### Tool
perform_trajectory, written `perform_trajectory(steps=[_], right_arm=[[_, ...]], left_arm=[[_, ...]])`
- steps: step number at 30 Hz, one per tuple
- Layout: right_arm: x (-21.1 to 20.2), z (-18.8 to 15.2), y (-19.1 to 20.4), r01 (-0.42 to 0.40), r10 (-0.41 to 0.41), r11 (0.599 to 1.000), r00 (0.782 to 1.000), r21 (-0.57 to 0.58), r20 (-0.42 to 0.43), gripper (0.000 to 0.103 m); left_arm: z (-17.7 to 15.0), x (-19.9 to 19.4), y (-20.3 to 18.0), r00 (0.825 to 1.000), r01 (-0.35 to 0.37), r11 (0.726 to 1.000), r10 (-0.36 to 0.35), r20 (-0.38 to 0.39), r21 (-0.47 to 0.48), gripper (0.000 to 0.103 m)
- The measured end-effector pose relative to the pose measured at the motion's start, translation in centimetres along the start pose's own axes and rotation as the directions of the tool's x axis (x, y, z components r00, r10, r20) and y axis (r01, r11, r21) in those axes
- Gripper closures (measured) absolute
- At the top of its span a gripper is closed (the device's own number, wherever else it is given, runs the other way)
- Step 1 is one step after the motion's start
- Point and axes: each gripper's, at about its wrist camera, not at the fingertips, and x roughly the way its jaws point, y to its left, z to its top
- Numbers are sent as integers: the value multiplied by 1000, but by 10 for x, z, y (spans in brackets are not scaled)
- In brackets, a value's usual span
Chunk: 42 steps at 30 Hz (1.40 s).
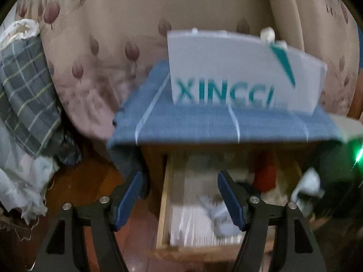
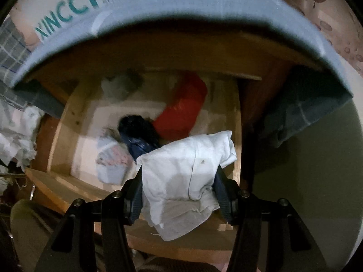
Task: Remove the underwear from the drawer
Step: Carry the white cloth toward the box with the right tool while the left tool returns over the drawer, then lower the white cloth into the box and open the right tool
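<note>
The wooden drawer (image 1: 165, 200) stands pulled out under a cabinet. My left gripper (image 1: 179, 176) hangs open above the drawer's left side with nothing between its fingers. A crumpled light-blue garment (image 1: 219, 213) lies on the drawer's white liner just below its right finger. My right gripper (image 2: 179, 176) is shut on a white piece of underwear (image 2: 186, 170), held above the front right of the drawer (image 2: 65, 124). That white cloth (image 1: 308, 185) also shows at the right of the left wrist view. Inside lie a red item (image 2: 183, 111), a dark blue-black garment (image 2: 138, 133) and a pale patterned garment (image 2: 111, 161).
A blue cloth (image 1: 226, 122) covers the cabinet top and overhangs the drawer. On it stands a white bag (image 1: 226, 68) with teal letters. Bedding with a leaf print (image 1: 95, 68), a plaid pillow (image 1: 25, 90) and loose white cloth (image 1: 25, 181) lie at the left above a wooden floor (image 1: 90, 181).
</note>
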Motion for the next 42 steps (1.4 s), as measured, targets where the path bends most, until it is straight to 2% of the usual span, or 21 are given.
perform_trajectory(steps=[4, 8, 13, 17, 24, 28, 32, 38, 42], right_arm=[[-32, 8, 2, -60, 60, 998, 998, 10, 37, 51], [-86, 28, 5, -87, 89, 996, 990, -21, 114, 51], [-155, 64, 7, -126, 135, 991, 965, -53, 224, 51], [-200, 101, 12, -110, 129, 991, 942, -79, 311, 51], [-232, 165, 26, -46, 83, 994, 919, -104, 386, 51], [-226, 198, 36, -2, 45, 994, 918, -109, 393, 51], [-194, 227, 41, 38, 3, 993, 936, -109, 352, 51], [-148, 248, 34, 91, -59, 991, 957, -101, 285, 50], [-123, 258, 29, 110, -82, 989, 963, -97, 256, 50]], left_arm=[[-23, 6, -4, 1000, 5, 1000, -5, -22, 8, 32], [-28, 8, -3, 1000, 6, 1000, -7, -28, -14, 32], [-30, 12, 8, 999, -10, 997, 8, -32, -71, 32], [-32, 14, 18, 999, -22, 991, 16, -45, -130, 32], [-33, 15, 23, 999, -19, 987, 11, -50, -160, 32], [-34, 15, 24, 999, -17, 988, 9, -50, -156, 32], [-34, 17, 24, 998, -8, 988, 0, -55, -155, 32], [-35, 24, 30, 997, 16, 981, -31, -77, -192, 32], [-36, 26, 33, 996, 29, 976, -47, -81, -215, 32]])
